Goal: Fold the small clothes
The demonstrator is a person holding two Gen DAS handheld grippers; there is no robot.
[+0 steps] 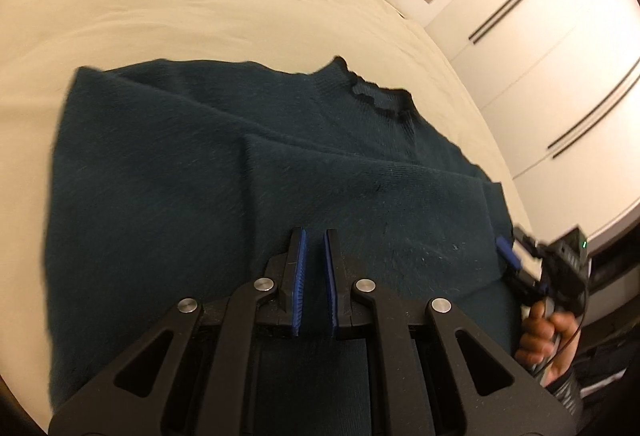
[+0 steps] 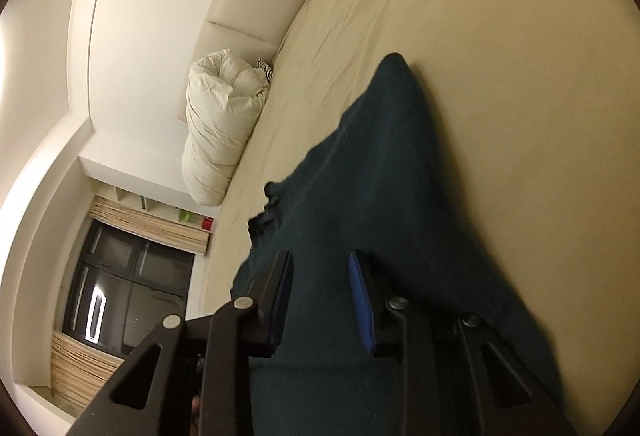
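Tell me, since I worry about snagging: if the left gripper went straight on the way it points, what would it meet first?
Most likely the dark green sweater spread on the bed; the left gripper angles down at it, though depth is unclear.

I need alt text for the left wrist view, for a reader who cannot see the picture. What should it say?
A dark green knitted sweater lies spread on a beige bed, its neckline at the far right. The left gripper hovers over it with its blue pads nearly together, holding nothing. At the right edge, a hand holds the right gripper at the sweater's side.
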